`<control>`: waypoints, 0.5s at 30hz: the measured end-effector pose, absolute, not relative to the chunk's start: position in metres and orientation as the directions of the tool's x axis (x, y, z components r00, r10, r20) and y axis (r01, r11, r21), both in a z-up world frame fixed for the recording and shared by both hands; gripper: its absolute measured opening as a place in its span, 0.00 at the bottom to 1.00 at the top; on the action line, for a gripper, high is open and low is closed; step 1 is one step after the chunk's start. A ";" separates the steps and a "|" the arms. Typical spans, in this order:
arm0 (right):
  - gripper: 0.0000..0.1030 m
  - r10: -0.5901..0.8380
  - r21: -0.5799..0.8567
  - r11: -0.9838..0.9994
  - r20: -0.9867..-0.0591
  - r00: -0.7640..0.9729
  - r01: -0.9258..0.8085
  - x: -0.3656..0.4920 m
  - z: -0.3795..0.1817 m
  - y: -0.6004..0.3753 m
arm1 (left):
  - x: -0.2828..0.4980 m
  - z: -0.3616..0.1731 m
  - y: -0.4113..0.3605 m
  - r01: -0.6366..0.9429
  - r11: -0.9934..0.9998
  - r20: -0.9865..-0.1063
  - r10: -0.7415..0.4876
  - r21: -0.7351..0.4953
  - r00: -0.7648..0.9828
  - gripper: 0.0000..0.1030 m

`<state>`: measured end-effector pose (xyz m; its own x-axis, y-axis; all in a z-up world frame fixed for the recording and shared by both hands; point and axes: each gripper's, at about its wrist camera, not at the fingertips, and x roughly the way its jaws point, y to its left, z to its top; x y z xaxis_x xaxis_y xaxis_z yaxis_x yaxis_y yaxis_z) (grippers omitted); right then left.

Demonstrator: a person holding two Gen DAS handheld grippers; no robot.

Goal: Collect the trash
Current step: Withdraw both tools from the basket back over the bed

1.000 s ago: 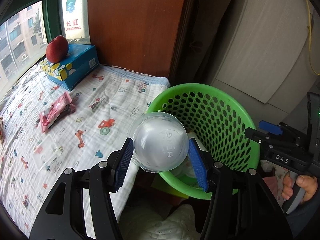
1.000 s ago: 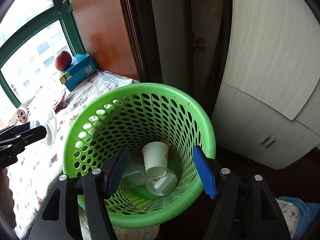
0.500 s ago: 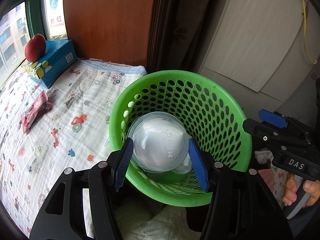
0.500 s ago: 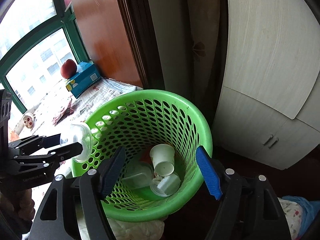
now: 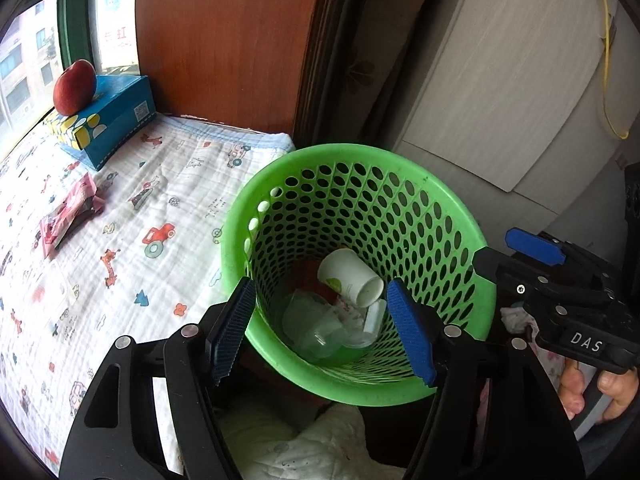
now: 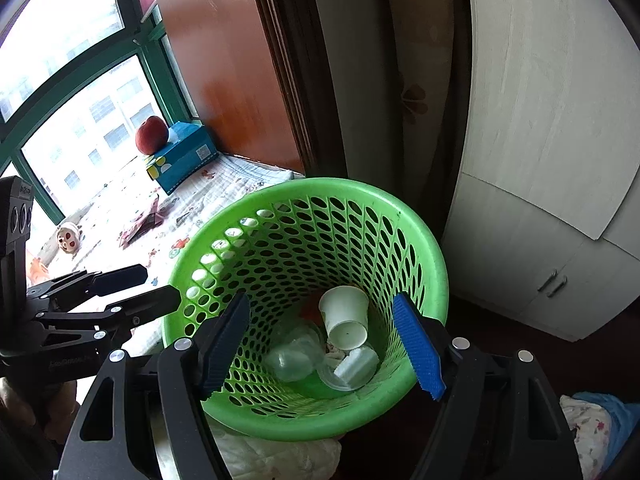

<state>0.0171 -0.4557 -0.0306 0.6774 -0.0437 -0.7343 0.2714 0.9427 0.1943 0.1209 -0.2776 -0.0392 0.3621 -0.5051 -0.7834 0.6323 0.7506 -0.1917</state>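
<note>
A green perforated basket (image 5: 436, 216) (image 6: 424, 240) stands beside the bed. Inside lie a white paper cup (image 5: 350, 276) (image 6: 346, 322), clear plastic cups and lids (image 5: 316, 326) (image 6: 294, 356). My left gripper (image 5: 320, 328) is open and empty above the basket's near rim. My right gripper (image 6: 328, 344) is open and empty over the basket's other side. A pink wrapper (image 5: 68, 216) (image 6: 142, 226) lies on the patterned bed cover (image 5: 132, 248).
A blue tissue box (image 5: 108, 128) with a red apple (image 5: 75, 87) on it stands at the window end of the bed. A small round toy (image 6: 68, 238) lies by the window. A grey cabinet (image 6: 560, 160) stands right of the basket.
My left gripper carried the clear dome lid over the basket, opened and let it go. The lid now lies in the basket. The right gripper stayed open.
</note>
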 end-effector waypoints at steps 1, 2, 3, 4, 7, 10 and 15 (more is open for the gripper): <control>0.69 -0.041 0.195 0.944 -0.732 0.680 0.267 0.017 -0.030 -0.454 | 0.122 -0.038 -0.274 0.625 0.756 -0.783 -0.502 -0.192 0.367 0.66; 0.69 -0.039 0.195 0.945 -0.731 0.681 0.263 0.018 -0.029 -0.452 | 0.124 -0.037 -0.269 0.619 0.762 -0.783 -0.498 -0.190 0.373 0.66; 0.69 -0.037 0.194 0.946 -0.731 0.682 0.259 0.019 -0.028 -0.450 | 0.124 -0.037 -0.265 0.613 0.768 -0.781 -0.494 -0.186 0.382 0.66; 0.70 -0.034 0.194 0.947 -0.730 0.683 0.255 0.020 -0.028 -0.448 | 0.125 -0.036 -0.260 0.607 0.775 -0.780 -0.487 -0.178 0.393 0.66; 0.70 -0.018 0.202 0.950 -0.728 0.686 0.239 0.024 -0.027 -0.440 | 0.130 -0.035 -0.243 0.583 0.798 -0.780 -0.460 -0.153 0.425 0.66; 0.71 -0.002 0.206 0.953 -0.727 0.687 0.222 0.029 -0.026 -0.431 | 0.139 -0.034 -0.225 0.554 0.822 -0.783 -0.431 -0.135 0.449 0.66; 0.72 0.027 0.209 0.961 -0.726 0.687 0.183 0.041 -0.025 -0.413 | 0.154 -0.037 -0.187 0.504 0.858 -0.784 -0.377 -0.096 0.493 0.66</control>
